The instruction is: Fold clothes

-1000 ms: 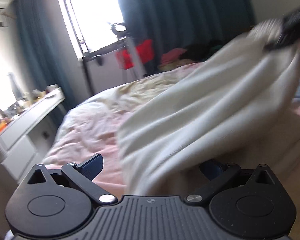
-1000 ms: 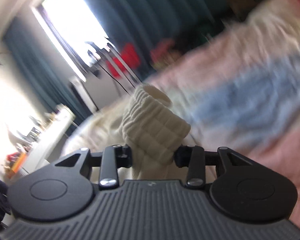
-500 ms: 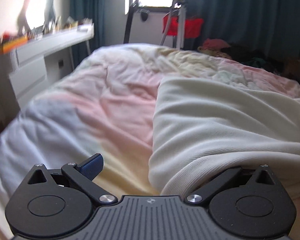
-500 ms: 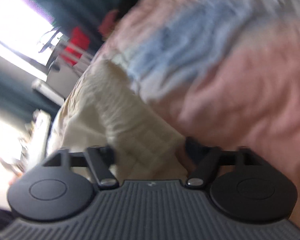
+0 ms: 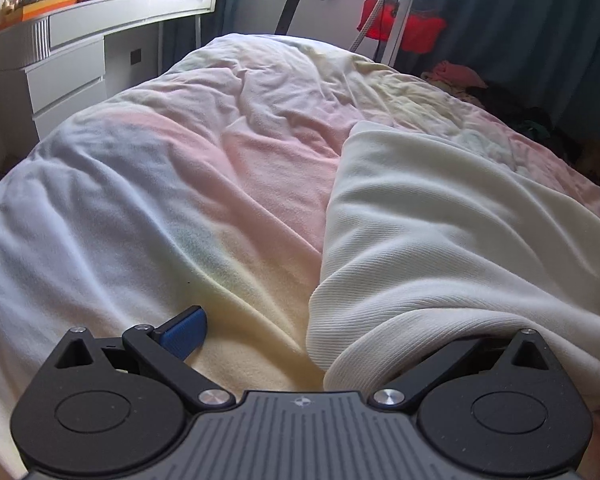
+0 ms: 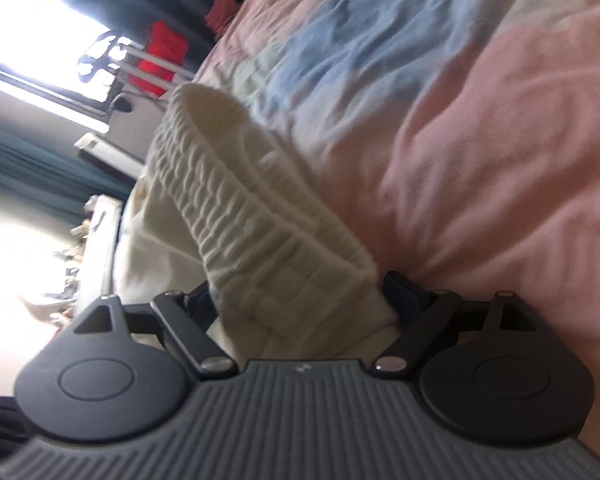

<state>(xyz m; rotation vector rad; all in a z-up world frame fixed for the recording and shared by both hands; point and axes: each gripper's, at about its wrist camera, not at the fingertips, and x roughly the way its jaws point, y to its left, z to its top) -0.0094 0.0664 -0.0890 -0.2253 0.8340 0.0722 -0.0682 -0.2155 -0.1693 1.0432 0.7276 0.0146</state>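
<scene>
Garment: a cream garment [image 5: 440, 220] lies on the pastel duvet [image 5: 180, 184], filling the right half of the left wrist view.
Left gripper [image 5: 340, 344]: fingers spread wide, cloth draped over the right one, nothing pinched.
Right gripper [image 6: 304, 300]: jaws opening, the ribbed waistband [image 6: 260, 208] lying loose between them, lower centre.
</scene>
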